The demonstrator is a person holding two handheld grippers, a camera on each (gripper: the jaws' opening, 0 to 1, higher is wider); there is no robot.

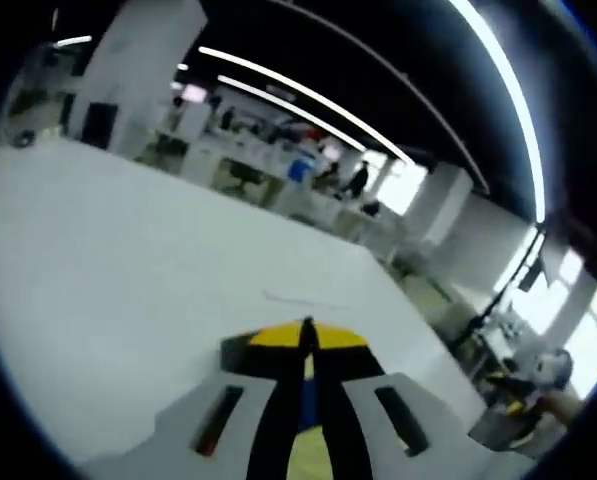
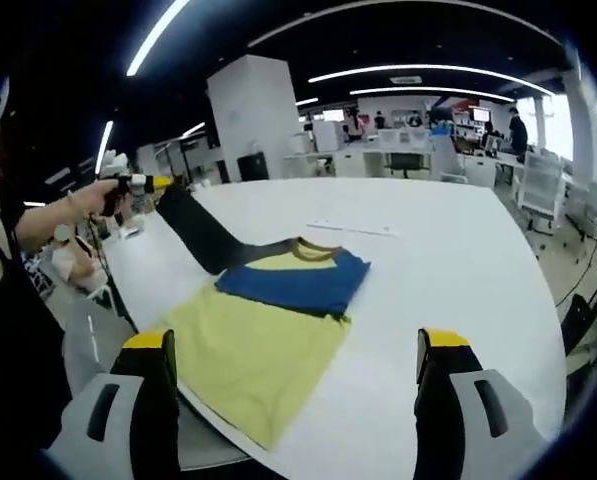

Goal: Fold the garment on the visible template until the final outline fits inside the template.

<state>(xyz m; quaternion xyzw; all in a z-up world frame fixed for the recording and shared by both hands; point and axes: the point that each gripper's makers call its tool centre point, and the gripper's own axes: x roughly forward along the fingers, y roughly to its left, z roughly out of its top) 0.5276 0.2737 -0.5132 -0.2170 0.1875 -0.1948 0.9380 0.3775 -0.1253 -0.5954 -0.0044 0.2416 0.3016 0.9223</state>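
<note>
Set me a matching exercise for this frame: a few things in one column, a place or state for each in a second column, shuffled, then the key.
Things
1. black sleeve
2. blue fold
3. right gripper
4. left gripper

States
A. jaws wide apart, holding nothing
B. lying flat across the garment's upper part
C. jaws closed together
D. lifted off the table, stretched toward the hand

Pairs: 1-D, 2-B, 3-A, 4-C

White table (image 2: 458, 260), white pillar (image 2: 253, 115), ceiling light strips (image 2: 418, 70), office desks and chairs (image 2: 408, 150) behind, person standing far off (image 2: 518, 130)
</note>
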